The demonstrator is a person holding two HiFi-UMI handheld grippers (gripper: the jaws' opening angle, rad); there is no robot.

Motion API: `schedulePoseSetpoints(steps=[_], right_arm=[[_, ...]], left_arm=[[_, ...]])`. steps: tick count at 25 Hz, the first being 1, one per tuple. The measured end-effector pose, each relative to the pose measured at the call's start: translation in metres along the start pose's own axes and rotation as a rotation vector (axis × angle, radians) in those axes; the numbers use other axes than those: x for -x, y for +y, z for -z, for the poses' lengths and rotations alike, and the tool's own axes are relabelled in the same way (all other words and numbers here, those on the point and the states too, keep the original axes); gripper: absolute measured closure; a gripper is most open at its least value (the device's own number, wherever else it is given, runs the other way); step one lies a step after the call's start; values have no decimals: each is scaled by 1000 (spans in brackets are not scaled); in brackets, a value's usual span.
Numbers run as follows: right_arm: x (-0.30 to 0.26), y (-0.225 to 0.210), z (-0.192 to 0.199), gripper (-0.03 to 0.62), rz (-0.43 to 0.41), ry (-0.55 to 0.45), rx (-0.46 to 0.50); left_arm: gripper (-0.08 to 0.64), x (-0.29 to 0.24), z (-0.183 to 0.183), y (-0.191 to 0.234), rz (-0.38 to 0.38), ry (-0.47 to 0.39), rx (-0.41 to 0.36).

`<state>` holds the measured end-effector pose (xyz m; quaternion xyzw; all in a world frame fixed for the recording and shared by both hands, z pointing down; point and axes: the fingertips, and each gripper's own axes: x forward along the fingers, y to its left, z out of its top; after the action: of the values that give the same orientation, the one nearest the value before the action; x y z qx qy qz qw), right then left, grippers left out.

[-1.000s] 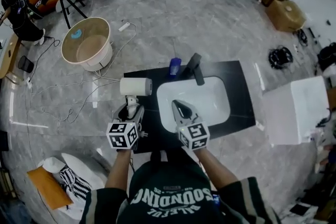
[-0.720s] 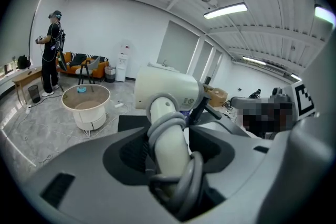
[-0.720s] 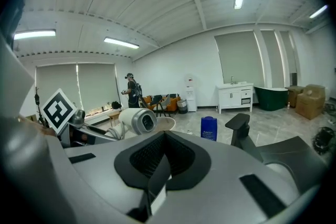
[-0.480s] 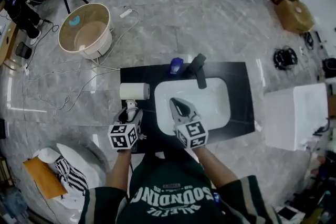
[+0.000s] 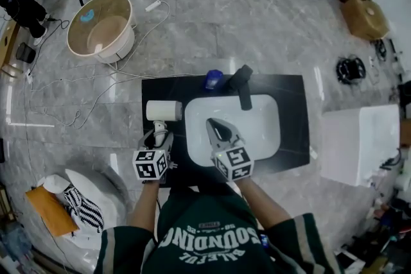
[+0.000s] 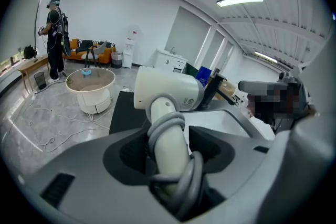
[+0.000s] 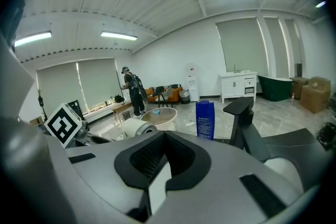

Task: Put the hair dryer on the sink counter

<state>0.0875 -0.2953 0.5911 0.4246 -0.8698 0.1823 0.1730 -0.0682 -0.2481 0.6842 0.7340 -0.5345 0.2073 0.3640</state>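
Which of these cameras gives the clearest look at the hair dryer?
The left gripper view: the hair dryer fills the middle, its cord-wrapped handle between the left claw's jaws. The head view shows the hair dryer small, from above. The right gripper view catches only its barrel at left.

A white basin [image 5: 257, 128] sits in the black table [image 5: 292, 112]. A blue bottle [image 5: 213, 79] and a black faucet [image 5: 242, 84] stand behind it.

It was a big test room, not a real home. A black sink counter [image 5: 292, 112] w/ a white basin [image 5: 263, 122] stood alone in the mid of a grey stone floor [image 5: 225, 22]. Wires [image 5: 70, 99] lay about, boxes [image 5: 365, 16] sat off to the side, & long lights [image 6: 239, 0] hung up top.
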Motion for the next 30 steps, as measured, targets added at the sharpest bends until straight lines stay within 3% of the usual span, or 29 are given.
schedulePoseSetpoints(steps=[16,30], right_arm=[[-13,-28,16,594,-10,72,-24],[-18,-52,33,594,29,118,-56]], left_arm=[[328,-65,-33,10,-36,0,26],[328,-121,-45,27,-63,32,56]])
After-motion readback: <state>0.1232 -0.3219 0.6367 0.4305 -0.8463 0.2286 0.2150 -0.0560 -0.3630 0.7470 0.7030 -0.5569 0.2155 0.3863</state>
